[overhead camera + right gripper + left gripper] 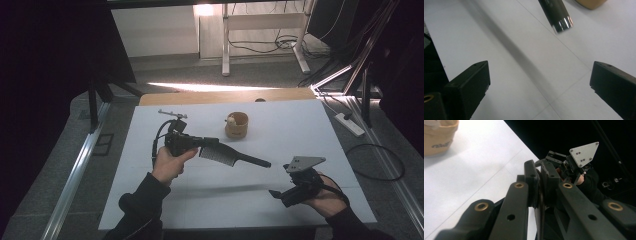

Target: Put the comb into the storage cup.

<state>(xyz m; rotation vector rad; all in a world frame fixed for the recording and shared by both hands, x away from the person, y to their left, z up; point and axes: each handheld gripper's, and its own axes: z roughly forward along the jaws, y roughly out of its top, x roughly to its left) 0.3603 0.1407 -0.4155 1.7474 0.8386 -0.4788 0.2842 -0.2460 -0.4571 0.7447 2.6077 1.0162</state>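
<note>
R gripper (276, 194), near edge of white table (300, 125): jaws wide, nothing between them. Hairbrush (231, 155) is mid-table, held aloft by L gripper (202, 142), whose jaws are clamped narrow on the bristle-head end; handle tip points toward R. In the right gripper view the handle tip (560, 17) sits ahead, above the jaw gap.

Judgement: looks like a handover. R should line gap w/ handle axis, close behind the metal cap, L let go only after.

Far: wooden cup (236, 125). Print on cup in left gripper view, too blurred to read.
</note>
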